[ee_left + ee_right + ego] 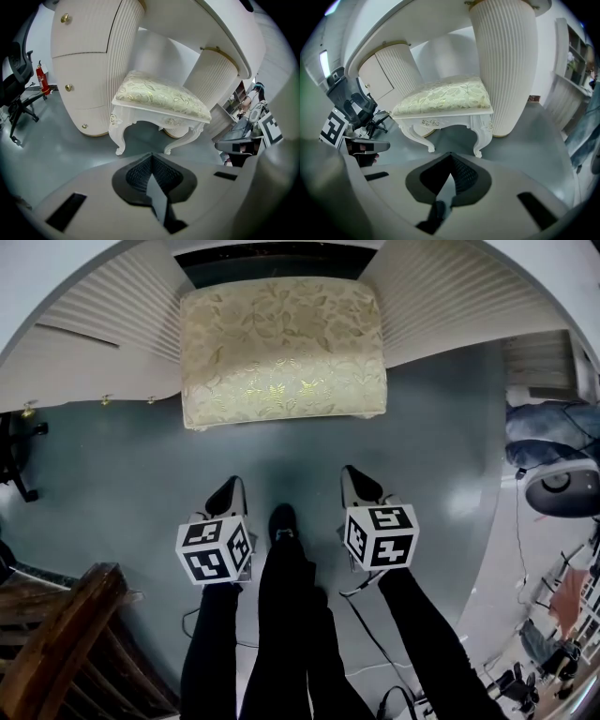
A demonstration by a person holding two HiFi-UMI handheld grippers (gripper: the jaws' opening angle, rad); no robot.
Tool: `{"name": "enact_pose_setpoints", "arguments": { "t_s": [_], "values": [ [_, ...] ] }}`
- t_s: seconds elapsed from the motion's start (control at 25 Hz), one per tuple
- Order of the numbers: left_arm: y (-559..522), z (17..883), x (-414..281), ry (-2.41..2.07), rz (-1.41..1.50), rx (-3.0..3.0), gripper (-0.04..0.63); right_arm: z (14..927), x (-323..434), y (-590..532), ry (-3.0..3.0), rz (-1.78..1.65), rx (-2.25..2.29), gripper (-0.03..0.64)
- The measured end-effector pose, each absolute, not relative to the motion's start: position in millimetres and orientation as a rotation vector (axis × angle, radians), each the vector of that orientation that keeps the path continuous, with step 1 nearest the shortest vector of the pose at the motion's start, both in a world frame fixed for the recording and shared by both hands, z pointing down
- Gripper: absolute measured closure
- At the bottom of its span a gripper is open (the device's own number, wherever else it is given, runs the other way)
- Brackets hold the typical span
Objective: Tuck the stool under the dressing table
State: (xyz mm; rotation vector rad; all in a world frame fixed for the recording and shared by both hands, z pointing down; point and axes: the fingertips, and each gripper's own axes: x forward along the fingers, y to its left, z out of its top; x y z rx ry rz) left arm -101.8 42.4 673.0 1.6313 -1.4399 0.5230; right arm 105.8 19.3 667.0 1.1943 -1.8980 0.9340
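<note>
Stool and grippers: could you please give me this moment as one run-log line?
stool: partly under dressing table, front sticking out | left gripper: shut, empty, clear of stool | right gripper: shut, empty, clear of stool

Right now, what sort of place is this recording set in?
Probably a staged bedroom corner in a workspace or showroom: a white dressing table and upholstered stool stand on grey floor, with an office chair and fire extinguisher nearby.

Tools: left gripper [230, 488] and right gripper [356, 479], white shells with black pointed jaws. Each carries a white cube with black square markers: left cube [216, 550], right cube [381, 536]. Clothing: black sleeves [211, 643], black trousers [295, 615], black shoe [282, 519].
</note>
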Motion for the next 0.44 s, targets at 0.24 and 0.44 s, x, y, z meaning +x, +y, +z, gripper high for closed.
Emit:
{"name": "enact_pose_setpoints", "arguments": {
  "t_s": [0.24, 0.44],
  "values": [
    [54, 671, -104, -1.452, 0.521, 1.615, 0.588, 662, 106, 29, -1.904, 0.915, 1.186, 0.612],
    [62, 669, -104, -1.449, 0.531, 1.615, 0.588, 657, 101, 34, -1.915, 0.886, 1.164, 0.612]
  ]
}}
